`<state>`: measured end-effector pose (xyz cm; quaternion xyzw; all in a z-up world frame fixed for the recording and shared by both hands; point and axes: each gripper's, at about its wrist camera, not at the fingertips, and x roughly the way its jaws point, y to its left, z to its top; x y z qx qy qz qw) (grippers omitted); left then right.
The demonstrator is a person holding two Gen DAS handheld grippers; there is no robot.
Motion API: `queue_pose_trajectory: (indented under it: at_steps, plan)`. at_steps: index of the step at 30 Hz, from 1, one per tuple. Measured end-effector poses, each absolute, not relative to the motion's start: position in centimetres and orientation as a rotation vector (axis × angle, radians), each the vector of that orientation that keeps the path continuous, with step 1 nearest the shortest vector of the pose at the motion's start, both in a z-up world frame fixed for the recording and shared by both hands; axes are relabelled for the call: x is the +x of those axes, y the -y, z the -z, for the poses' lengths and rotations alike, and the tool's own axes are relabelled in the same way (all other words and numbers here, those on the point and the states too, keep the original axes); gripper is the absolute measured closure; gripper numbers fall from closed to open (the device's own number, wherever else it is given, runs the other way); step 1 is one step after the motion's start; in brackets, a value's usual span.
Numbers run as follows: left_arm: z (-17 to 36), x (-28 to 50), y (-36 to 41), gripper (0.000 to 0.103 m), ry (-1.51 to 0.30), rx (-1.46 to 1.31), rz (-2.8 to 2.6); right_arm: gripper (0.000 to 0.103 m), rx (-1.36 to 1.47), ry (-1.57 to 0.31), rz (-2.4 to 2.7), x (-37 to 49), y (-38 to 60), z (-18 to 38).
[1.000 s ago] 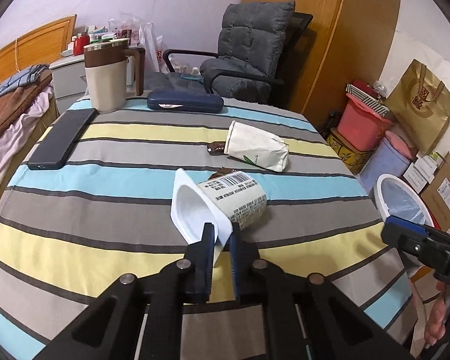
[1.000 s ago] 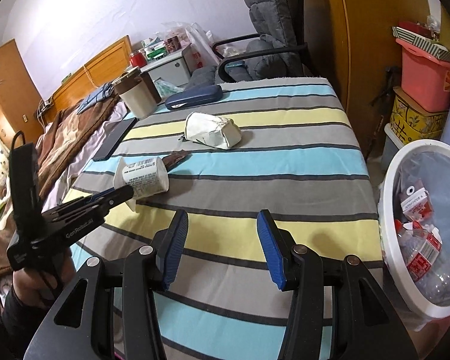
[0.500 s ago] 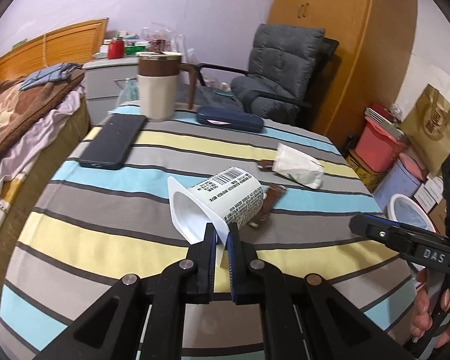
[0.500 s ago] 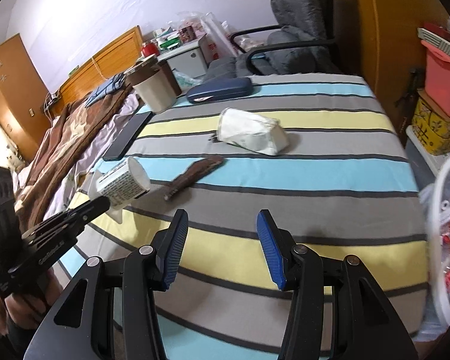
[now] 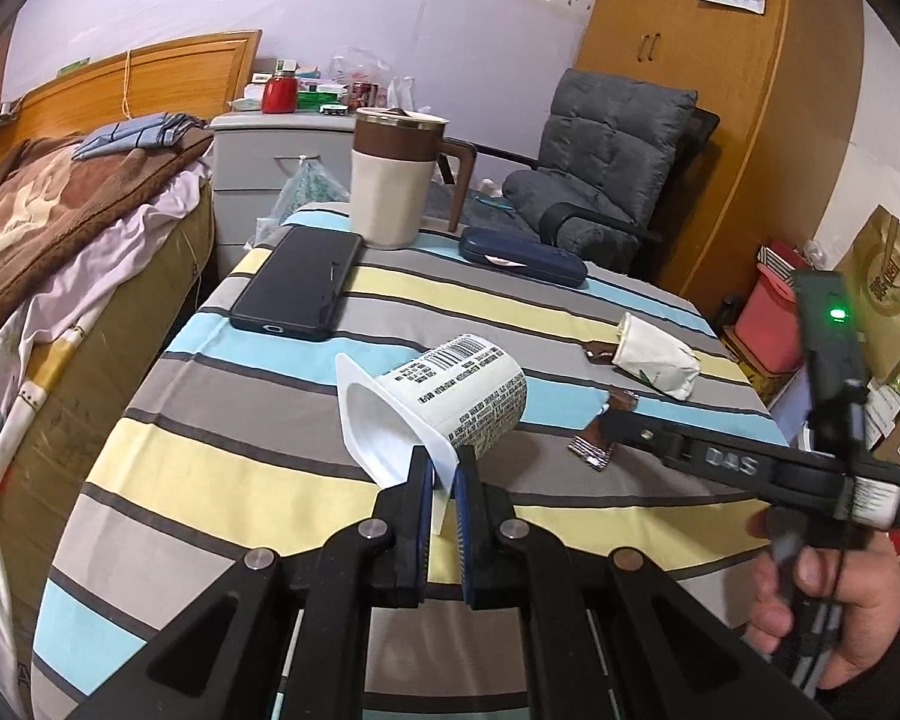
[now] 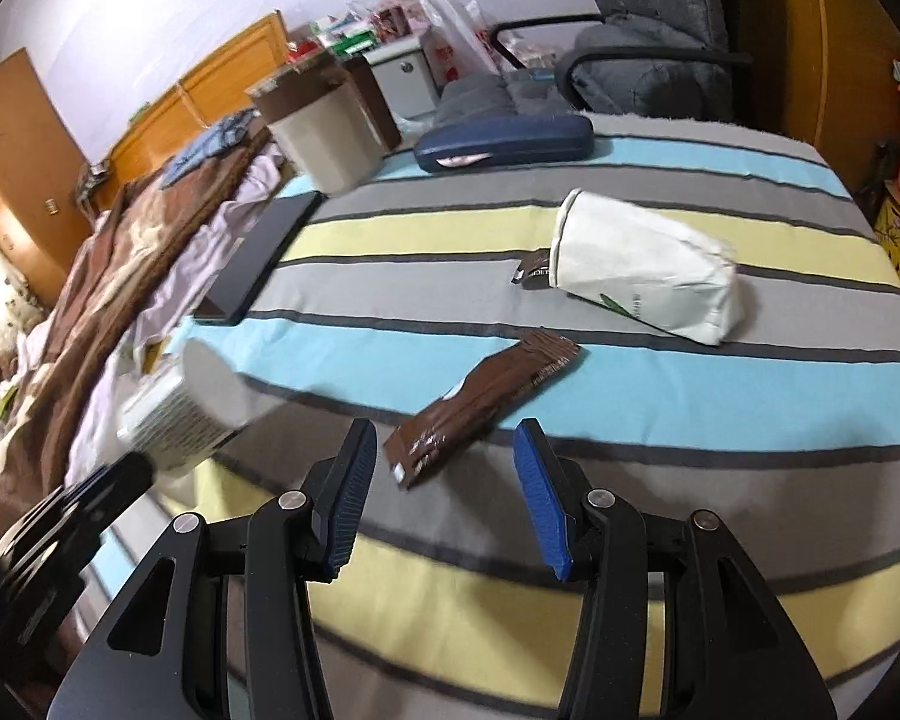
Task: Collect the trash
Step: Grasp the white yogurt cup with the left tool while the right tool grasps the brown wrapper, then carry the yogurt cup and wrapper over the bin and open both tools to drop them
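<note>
Your left gripper (image 5: 443, 483) jaws pinch the white plastic yogurt cup's (image 5: 444, 402) rim; right gripper (image 6: 444, 483) jaws gape before the brown foil wrapper (image 6: 486, 399), 12 o'clock. Crumpled white paper cup (image 6: 642, 267), apparently untouched, remains.

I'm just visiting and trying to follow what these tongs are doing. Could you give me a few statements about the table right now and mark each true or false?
1. The left tongs are shut on the rim of the yogurt cup. True.
2. The right tongs are gripping the brown wrapper. False: they are open, with the wrapper lying on the striped tablecloth just ahead of them.
3. The crumpled white paper cup stands upright. False: it lies on its side.
4. A black phone lies flat near the brown-and-cream mug. True.
5. The dark blue case is open. False: it is closed.
</note>
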<state>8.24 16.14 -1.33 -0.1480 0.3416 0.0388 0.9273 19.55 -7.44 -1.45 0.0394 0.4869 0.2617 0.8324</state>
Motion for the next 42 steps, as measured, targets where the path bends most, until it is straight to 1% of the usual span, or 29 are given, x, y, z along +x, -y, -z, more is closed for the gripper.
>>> queue_pose_trajectory:
  at_steps: [6,8,9,10,12,16,29,42]
  plan:
    - [1.9,8.6,-17.2,0.096,-0.703,-0.323,-0.082,0.053,0.033,-1.012,-0.463,20.4,6.3,1.8]
    - [2.2,8.7,-17.3,0.096,-0.706,-0.329,-0.079,0.058,0.002,-1.002,-0.443,20.4,5.9,1.8]
    - [2.2,8.8,-17.3,0.096,-0.705,-0.329,-0.077,0.066,-0.017,-0.996,-0.432,20.4,5.9,1.8]
    - [2.1,8.8,-17.2,0.096,-0.704,-0.326,-0.075,0.069,-0.020,-0.994,-0.433,20.3,6.1,1.8]
    - [2.1,8.9,-17.0,0.096,-0.704,-0.324,-0.070,0.074,-0.007,-0.994,-0.435,20.4,6.9,1.8]
    - [2.1,9.0,-16.7,0.096,-0.704,-0.320,-0.070,0.078,0.036,-1.003,-0.458,20.4,8.7,1.7]
    - [1.5,9.0,-13.2,0.096,-0.723,-0.282,-0.024,0.079,0.075,-0.994,-0.513,17.5,12.6,0.2]
    - [0.1,9.0,-6.3,0.096,-0.742,-0.219,0.091,0.079,0.133,-0.937,-0.460,15.0,19.1,-1.9]
